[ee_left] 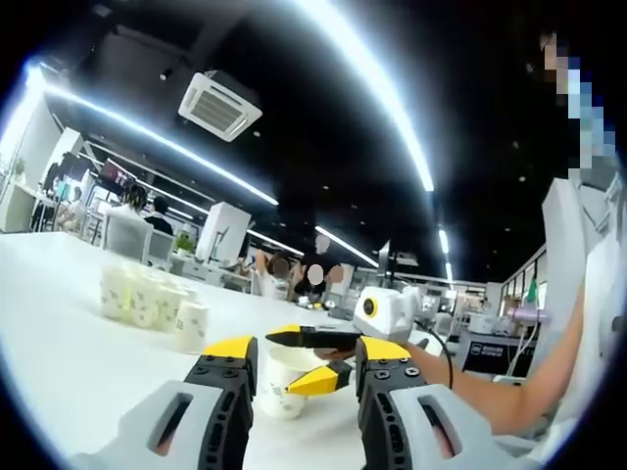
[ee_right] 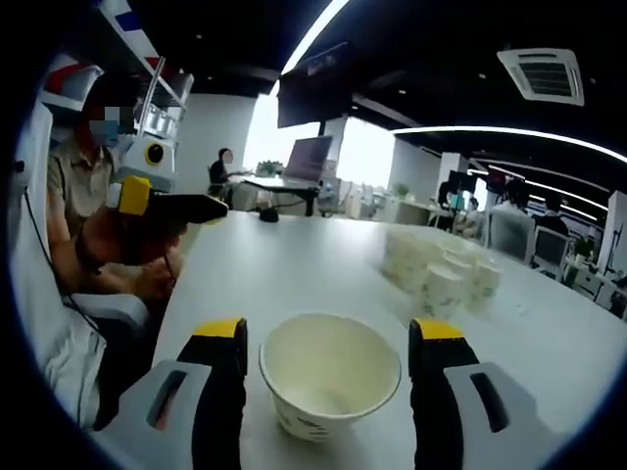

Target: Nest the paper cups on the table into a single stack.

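Between the jaws of the left tool (ee_left: 306,354), in the left gripper view, stood one paper cup (ee_left: 286,384) on the white desk (ee_left: 69,333); the jaws were wide, not touching it. From the right the right tool (ee_left: 315,360) reached in, its yellow tips above and beside the cup rim. Farther left stood a group of cups (ee_left: 149,302).

Seen in the right gripper view, the right tool (ee_right: 328,338) was wide around the same open cup (ee_right: 328,377). The group of cups (ee_right: 436,266) was behind, to the right.

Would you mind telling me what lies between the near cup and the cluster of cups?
In the right gripper view, only bare white table lies between the near cup and the cluster of cups.
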